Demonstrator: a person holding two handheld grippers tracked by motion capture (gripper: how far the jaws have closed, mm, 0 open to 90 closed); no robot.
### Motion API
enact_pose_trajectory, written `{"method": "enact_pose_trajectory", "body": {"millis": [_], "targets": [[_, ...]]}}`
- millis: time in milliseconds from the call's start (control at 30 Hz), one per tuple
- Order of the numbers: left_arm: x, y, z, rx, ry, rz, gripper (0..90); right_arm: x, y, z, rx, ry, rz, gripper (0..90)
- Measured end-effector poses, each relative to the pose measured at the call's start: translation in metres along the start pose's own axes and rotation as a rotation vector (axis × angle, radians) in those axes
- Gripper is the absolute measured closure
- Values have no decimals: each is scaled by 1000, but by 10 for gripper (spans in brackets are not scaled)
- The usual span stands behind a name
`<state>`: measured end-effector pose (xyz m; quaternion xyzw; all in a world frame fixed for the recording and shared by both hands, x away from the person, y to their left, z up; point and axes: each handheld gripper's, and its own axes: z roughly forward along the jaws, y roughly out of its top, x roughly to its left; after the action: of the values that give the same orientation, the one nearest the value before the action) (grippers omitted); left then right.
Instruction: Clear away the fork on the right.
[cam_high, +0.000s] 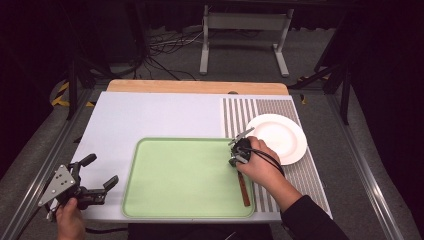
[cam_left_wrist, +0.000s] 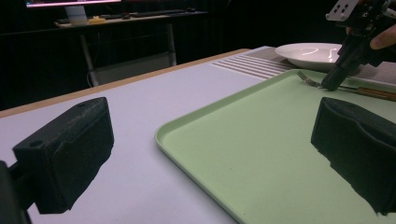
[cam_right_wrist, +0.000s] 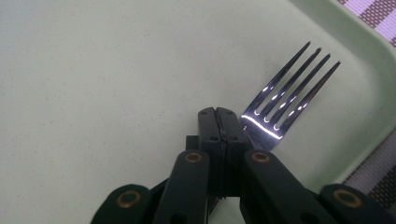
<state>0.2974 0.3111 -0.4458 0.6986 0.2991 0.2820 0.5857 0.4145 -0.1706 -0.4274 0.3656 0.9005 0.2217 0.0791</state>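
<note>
The right gripper (cam_right_wrist: 219, 114), jaws closed on the fork (cam_right_wrist: 280, 98) at the green tray's (cam_high: 150, 200) right edge, should lift level; the left gripper (cam_high: 100, 172) idles wide open.

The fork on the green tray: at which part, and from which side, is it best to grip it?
Grip the fork at its narrow neck, coming from above with jaws across it. It lies flat on the green tray; the right gripper is already shut there.

No readable text, label, brand, number or sign appears on anything here.
</note>
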Motion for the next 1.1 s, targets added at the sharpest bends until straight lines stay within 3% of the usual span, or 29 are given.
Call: {"method": "enact_pose_trajectory", "body": {"millis": [700, 867, 1000, 1033, 1067, 1100], "targets": [[0, 0, 1, 5, -5, 4, 0, -9, -7, -6, 18, -34, 43, 900], [0, -1, 2, -2, 0, -4, 1, -10, -7, -7, 9, -32, 33, 900], [0, -1, 2, 3, -4, -1, 0, -8, -6, -12, -29, -23, 22, 850], [0, -1, 2, 2, -3, -1, 0, -8, -5, -15, -43, -17, 18, 821], [0, -1, 2, 4, -4, 1, 0, -6, -4, -20, -74, -17, -1, 721], [0, -1, 2, 1, -2, -1, 0, -6, -4, -20, -74, -17, -1, 721]]}}
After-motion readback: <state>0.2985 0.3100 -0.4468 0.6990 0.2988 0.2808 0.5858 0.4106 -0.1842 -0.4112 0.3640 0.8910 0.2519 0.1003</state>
